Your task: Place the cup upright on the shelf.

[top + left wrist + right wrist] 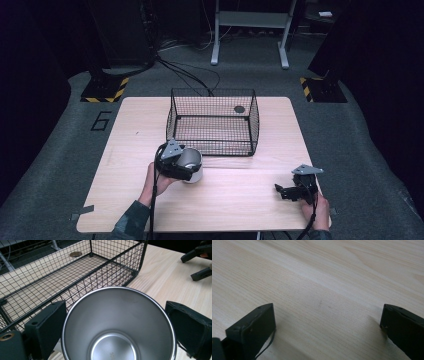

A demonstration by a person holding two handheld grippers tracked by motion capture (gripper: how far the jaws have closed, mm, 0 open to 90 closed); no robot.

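The left gripper (117, 322) brackets a shiny steel cup (117, 325) at lower centre of its view, jaws beside the rim; contact cannot be told. The high view shows the cup (191, 164) just before the wire basket (212, 121). The right gripper (327, 327) gapes over bare table (324, 277).

Brushed steel cup (117, 325), pale wood table (317, 277)

Black left gripper (186, 170), grey triangular plates, trailing black cables, camouflage sleeve (131, 220)
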